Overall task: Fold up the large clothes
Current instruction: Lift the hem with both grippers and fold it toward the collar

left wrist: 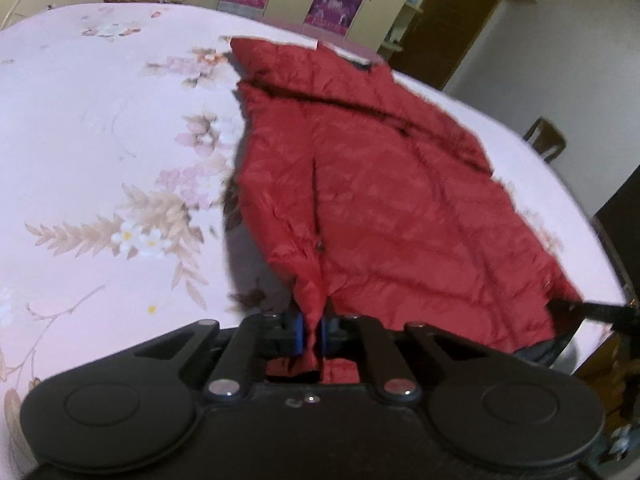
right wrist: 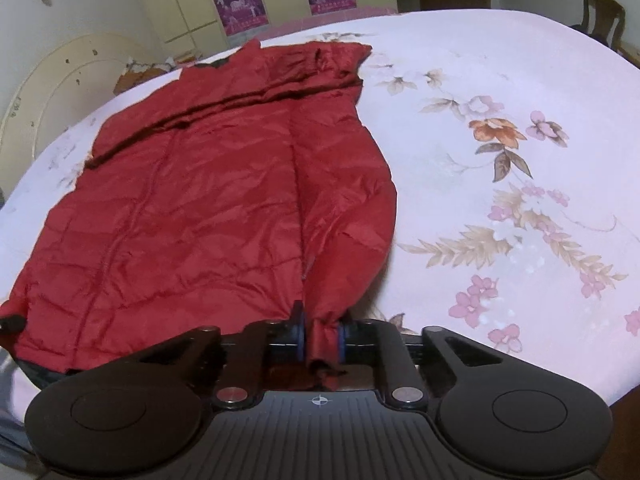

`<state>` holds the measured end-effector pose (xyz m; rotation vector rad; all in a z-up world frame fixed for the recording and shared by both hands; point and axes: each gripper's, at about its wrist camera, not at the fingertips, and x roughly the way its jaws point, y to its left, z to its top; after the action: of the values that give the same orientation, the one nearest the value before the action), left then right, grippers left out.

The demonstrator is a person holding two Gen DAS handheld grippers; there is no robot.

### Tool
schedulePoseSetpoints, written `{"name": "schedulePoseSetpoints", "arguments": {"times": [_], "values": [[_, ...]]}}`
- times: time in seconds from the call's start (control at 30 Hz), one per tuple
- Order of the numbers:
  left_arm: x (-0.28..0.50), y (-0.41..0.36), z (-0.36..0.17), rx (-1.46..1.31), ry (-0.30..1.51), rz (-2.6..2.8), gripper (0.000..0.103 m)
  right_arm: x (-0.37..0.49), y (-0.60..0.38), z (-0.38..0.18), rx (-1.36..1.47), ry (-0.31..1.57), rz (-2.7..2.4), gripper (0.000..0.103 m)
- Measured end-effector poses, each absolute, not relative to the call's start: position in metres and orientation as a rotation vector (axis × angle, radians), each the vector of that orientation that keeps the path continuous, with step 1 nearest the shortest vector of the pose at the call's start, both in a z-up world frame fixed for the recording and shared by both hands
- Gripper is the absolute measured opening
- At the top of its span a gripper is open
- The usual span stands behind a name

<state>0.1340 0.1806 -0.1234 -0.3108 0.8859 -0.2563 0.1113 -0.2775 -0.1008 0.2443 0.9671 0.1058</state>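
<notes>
Red puffer jacket [left wrist: 384,200] spread flat on the floral pink bedsheet [left wrist: 100,140], collar end toward the wardrobe [right wrist: 192,4] with purple posters. Left gripper [left wrist: 312,334] at the jacket's near hem, blue pads [left wrist: 299,332] pinched tight on a bunched fold of red fabric. Right gripper [right wrist: 322,338] at the other near hem corner, pads [right wrist: 301,338] likewise clamped on a gathered tuck of cloth. Hem lifted slightly at both pinches. Wooden chair [right wrist: 604,16] beyond the jacket's far side.
</notes>
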Motion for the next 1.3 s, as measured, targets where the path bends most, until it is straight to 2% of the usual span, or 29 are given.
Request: {"name": "schedulePoseSetpoints", "arguments": {"times": [0.3,0.63,1.03,1.3], "values": [[0.153,0.185,-0.073,-0.407,0.709,-0.298,0.006,0.128,-0.274,-0.05,0.248,0.83,0.14,0.01],[0.232,0.173,-0.034,-0.403,0.579,-0.253,0.006,0.221,-0.276,-0.01,0.237,0.676,0.189,0.01],[0.376,0.154,-0.02,-0.317,0.51,-0.111,0.006,0.389,-0.293,-0.015,0.249,0.64,0.174,0.01],[0.457,0.146,-0.032,-0.268,0.529,-0.002,0.006,0.484,-0.296,-0.037,0.243,0.682,0.151,0.01]]}}
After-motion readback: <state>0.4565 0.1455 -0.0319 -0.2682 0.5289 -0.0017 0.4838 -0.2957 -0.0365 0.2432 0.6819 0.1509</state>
